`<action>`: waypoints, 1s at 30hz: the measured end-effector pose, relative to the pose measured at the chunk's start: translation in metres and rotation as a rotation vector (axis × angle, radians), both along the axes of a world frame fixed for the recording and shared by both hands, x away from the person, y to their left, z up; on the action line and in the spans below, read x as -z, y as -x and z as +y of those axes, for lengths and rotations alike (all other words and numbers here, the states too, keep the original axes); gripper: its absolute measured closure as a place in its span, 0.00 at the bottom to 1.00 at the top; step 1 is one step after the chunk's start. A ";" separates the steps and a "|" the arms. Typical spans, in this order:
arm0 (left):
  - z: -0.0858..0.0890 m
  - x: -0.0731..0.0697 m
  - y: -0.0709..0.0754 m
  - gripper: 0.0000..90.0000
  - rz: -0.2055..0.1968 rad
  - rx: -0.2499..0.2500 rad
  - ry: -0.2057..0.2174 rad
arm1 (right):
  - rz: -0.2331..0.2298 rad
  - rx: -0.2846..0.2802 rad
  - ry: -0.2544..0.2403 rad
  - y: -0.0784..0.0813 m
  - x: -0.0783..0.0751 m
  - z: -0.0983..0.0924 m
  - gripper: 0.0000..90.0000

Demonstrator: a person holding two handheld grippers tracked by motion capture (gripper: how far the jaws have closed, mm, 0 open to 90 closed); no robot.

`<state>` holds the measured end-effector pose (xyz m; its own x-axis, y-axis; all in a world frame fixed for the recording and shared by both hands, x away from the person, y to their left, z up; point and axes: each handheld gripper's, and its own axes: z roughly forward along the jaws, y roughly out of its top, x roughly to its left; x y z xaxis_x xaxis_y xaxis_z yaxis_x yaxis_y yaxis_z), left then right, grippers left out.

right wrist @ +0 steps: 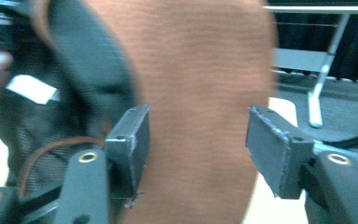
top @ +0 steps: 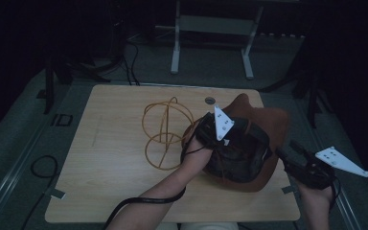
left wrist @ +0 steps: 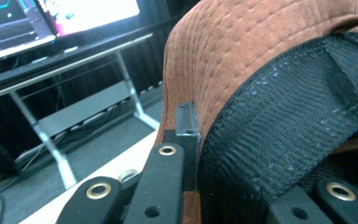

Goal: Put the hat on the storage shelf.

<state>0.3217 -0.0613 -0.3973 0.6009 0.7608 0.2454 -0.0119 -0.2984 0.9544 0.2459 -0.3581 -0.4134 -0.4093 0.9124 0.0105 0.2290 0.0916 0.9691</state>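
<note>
A: What is the setting?

B: A dim room. A pale wood-grain tabletop (top: 115,191) stands on grey carpet, with a small round grommet (top: 210,100) near its far edge. Beyond it stands a white desk frame (top: 211,43); the left tool's view shows lit screens (left wrist: 51,23) on that desk. Black cables trail over the floor.

A: Any writing or labels?

B: None readable. A white tag (right wrist: 30,88) sits inside the hat, too blurred to read.

A: Where is the hat?

B: The brown hat (top: 268,124), with a black mesh lining, lies at the right of the tabletop, partly lifted. Just left of it sits a gold wire stand (top: 165,132) made of hoops.

A: And the tools?

B: The left tool (top: 206,134) is clenched on the hat's rim, brown cloth and lining pinched between its jaws. The right tool (top: 294,153) is near the tabletop's right edge, its jaws parted. In its own view the brown brim lies between the pads (right wrist: 130,135); the left pad is at the cloth, the right one apart from it.
</note>
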 end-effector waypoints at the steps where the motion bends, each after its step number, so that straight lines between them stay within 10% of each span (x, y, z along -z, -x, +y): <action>1: 0.004 0.001 0.000 0.96 0.011 0.010 0.017 | -0.003 0.005 -0.004 0.001 -0.001 -0.004 0.46; 8: 0.025 0.007 0.006 0.96 -0.005 0.176 0.110 | -0.046 0.050 0.000 0.004 -0.008 -0.032 0.48; 15: 0.039 0.005 0.022 0.96 -0.038 0.228 0.155 | -0.031 0.071 0.029 -0.002 -0.004 -0.035 0.49; 23: 0.057 0.001 0.033 0.96 -0.100 0.576 0.311 | -0.034 0.018 0.006 -0.003 -0.002 -0.022 0.49; 30: 0.070 0.004 0.028 0.96 -0.093 0.719 0.364 | -0.079 -0.110 0.000 0.013 -0.011 0.008 0.49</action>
